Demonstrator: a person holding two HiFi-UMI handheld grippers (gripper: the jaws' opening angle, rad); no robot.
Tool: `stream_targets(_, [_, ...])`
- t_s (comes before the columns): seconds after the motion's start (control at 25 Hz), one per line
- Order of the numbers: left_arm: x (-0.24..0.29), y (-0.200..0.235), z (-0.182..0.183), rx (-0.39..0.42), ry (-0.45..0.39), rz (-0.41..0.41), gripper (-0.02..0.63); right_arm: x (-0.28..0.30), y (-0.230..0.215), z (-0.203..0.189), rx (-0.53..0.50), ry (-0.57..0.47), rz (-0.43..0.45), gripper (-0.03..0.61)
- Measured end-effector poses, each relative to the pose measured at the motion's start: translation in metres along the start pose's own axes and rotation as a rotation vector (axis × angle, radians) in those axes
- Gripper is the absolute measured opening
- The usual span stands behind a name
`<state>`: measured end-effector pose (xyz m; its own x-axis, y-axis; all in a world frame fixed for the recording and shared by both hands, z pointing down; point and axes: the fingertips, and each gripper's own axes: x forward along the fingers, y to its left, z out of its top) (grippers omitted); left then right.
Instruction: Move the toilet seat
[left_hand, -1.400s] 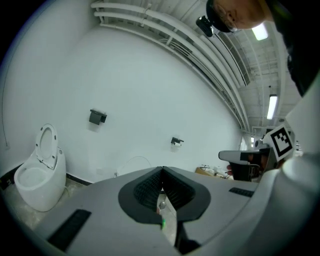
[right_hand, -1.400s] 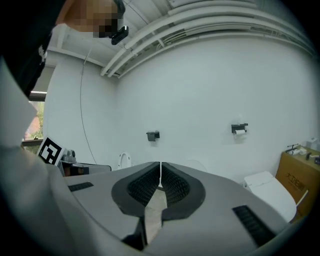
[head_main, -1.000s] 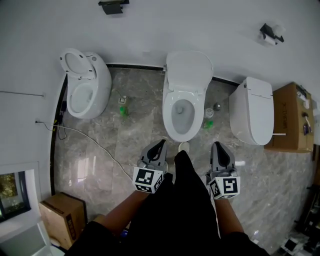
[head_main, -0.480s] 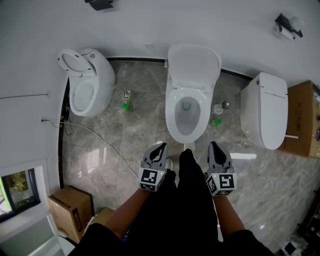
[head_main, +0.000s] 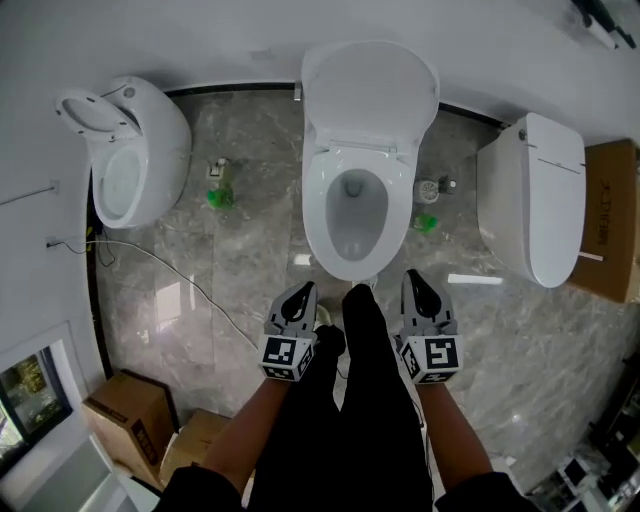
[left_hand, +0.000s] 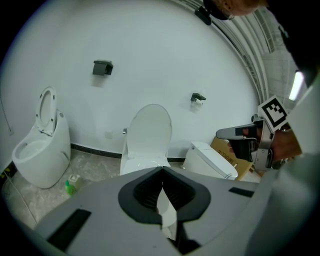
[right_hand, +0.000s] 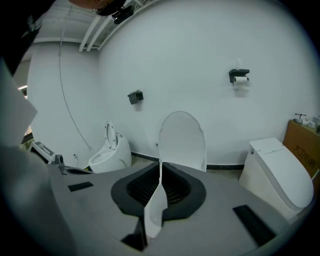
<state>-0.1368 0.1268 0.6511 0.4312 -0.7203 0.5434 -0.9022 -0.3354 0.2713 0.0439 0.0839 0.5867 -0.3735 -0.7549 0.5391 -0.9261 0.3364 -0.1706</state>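
White porcelain, the middle toilet's bowl (head_main: 352, 222) at the wall edge of the marble floor (head_main: 245, 265) shows only its grey drain well, lid (head_main: 370, 90) tipped up. The toilet seat (head_main: 317, 205) lies flat on the rim, a white ring. My left gripper (head_main: 300, 298) and right gripper (head_main: 416, 284), both closed on nothing, sit just short of its front edge, not touching it.

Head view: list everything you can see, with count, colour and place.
middle toilet: one, white, lid up, centre
left toilet: one, white, lid up, left
right toilet: one, white, lid shut, right
green bottles: two, green, floor between toilets
cardboard boxes: three, brown, two lower left, one right
cable: one, pale, floor at left
left gripper: one, grey, shut, empty, left of the legs
right gripper: one, grey, shut, empty, right of the legs
legs: black trousers, bottom centre
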Motion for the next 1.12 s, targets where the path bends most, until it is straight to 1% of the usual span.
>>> stream_targets(0.2, [0.039,0.038,-0.060,-0.057,-0.009,0.060,0.015,0.057,-0.017,-0.060,0.091,-0.024,-0.096,0.032])
stream_targets(0.32, [0.058,0.051,-0.104,-0.078,0.007,0.078,0.015,0.083,-0.023,-0.109,0.143,-0.023,-0.142,0.032])
stream_targets(0.4, [0.075,0.057,-0.127,-0.094,0.013,0.083,0.015,0.100,-0.030,-0.145,0.159,-0.009,-0.163,0.032])
stream_targets(0.48, [0.090,0.063,-0.147,-0.081,0.027,0.087,0.015,0.112,-0.037,-0.179,0.162,0.015,-0.183,0.032])
stream_targets(0.56, [0.100,0.066,-0.167,-0.066,0.057,0.087,0.015,0.120,-0.041,-0.212,0.176,0.047,-0.198,0.032])
stream_targets(0.64, [0.106,0.065,-0.187,-0.085,0.097,0.080,0.015,0.122,-0.045,-0.242,0.196,0.086,-0.205,0.034])
stream_targets(0.72, [0.111,0.061,-0.200,-0.127,0.129,0.074,0.015,0.121,-0.048,-0.266,0.197,0.130,-0.202,0.034])
stream_targets(0.8, [0.117,0.062,-0.204,-0.150,0.144,0.081,0.017,0.123,-0.052,-0.283,0.192,0.165,-0.195,0.034])
stream_targets(0.92, [0.129,0.070,-0.212,-0.131,0.154,0.099,0.018,0.127,-0.064,-0.303,0.220,0.185,-0.202,0.035])
stream_targets(1.0, [0.134,0.069,-0.221,-0.110,0.176,0.086,0.022,0.126,-0.072,-0.316,0.243,0.200,-0.213,0.037])
stream_targets(1.08, [0.141,0.068,-0.228,-0.094,0.198,0.067,0.066,0.128,-0.078,-0.326,0.264,0.218,-0.206,0.038])
stream_targets(1.12, [0.145,0.068,-0.231,-0.098,0.207,0.059,0.081,0.130,-0.080,-0.331,0.281,0.226,-0.201,0.047])
